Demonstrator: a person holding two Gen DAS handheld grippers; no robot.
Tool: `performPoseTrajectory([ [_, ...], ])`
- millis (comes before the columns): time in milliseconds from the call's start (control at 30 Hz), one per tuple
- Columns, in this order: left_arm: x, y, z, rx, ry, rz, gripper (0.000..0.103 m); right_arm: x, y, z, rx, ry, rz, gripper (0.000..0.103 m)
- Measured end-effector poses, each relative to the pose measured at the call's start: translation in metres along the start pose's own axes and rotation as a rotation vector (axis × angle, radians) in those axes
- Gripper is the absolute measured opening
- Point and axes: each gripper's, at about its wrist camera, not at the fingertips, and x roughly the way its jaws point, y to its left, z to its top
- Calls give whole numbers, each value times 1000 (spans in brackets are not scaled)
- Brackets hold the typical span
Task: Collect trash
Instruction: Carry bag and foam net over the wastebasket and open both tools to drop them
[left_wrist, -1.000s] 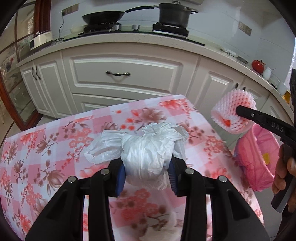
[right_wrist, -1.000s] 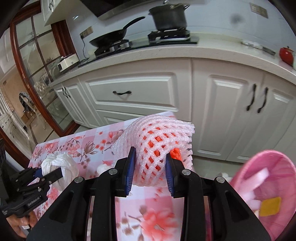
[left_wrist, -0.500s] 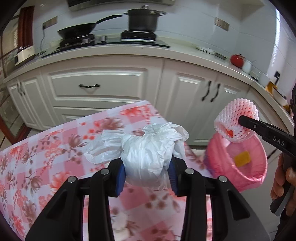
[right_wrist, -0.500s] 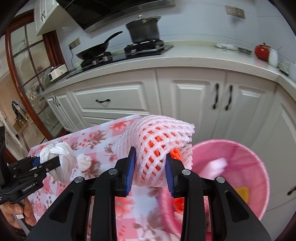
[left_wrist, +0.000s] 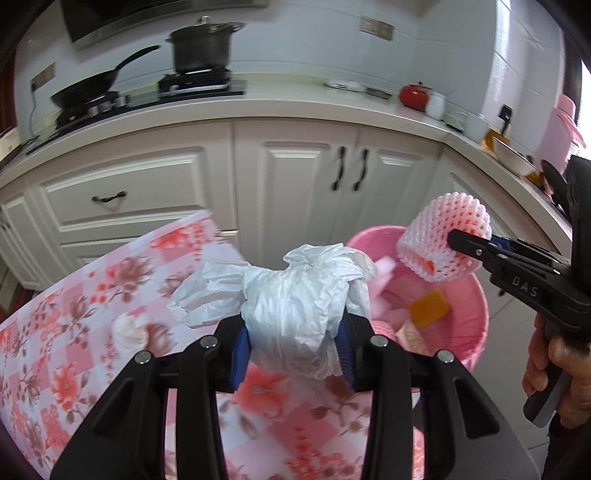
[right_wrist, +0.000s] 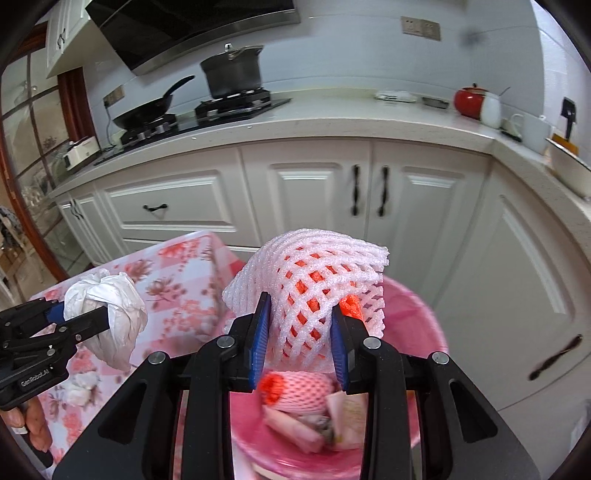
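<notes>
Since a second ago both my grippers have swung across from the table toward the bin: the pink bin (right_wrist: 413, 306), then off at 4 o'clock in my right view, now lies right under my right fingers, and in my left view it has come from the 3 o'clock edge to just past centre.

My left gripper (left_wrist: 293, 341) is closed tight on a knotted white plastic bag (left_wrist: 295, 310), blue pads pressed into its sides. The bag's loose ears flare toward 10 and 1 o'clock. Below it runs the edge of the table in its pink floral cloth (left_wrist: 92, 314), with a small white crumpled wad (left_wrist: 129, 330) lying at 9 o'clock from the bag.

My right gripper (right_wrist: 299, 332) is likewise clamped, narrow, on a white foam fruit net (right_wrist: 314, 280) with an orange inner layer showing through the mesh. It hangs over the bin's opening. Inside the bin lie another foam net (right_wrist: 299, 387), pale wrappers and, seen from the left wrist, a yellow square scrap (left_wrist: 428, 308).

At 3 o'clock in my left view my right hand (left_wrist: 565, 365) grips its handle. Beyond, at 12 o'clock, stand white cabinets (right_wrist: 314, 195), and a pot (right_wrist: 232, 74) and pan (right_wrist: 147, 110) on the stove.
</notes>
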Motion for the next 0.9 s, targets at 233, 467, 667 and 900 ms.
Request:
performPoseTrajectory([
  [233, 15, -31, 6, 19, -9, -60, 39, -3, -23, -3, -5, -16, -66, 32],
  [467, 26, -54, 11, 33, -16, -124, 39, -3, -43, -6, 4, -25, -106, 34],
  [667, 34, -70, 15, 28, -13, -176, 50, -6, -53, -8, 17, -34, -122, 50],
  [900, 40, -74, 13, 8, 4, -202, 64, -13, -62, -11, 8, -57, -170, 63],
])
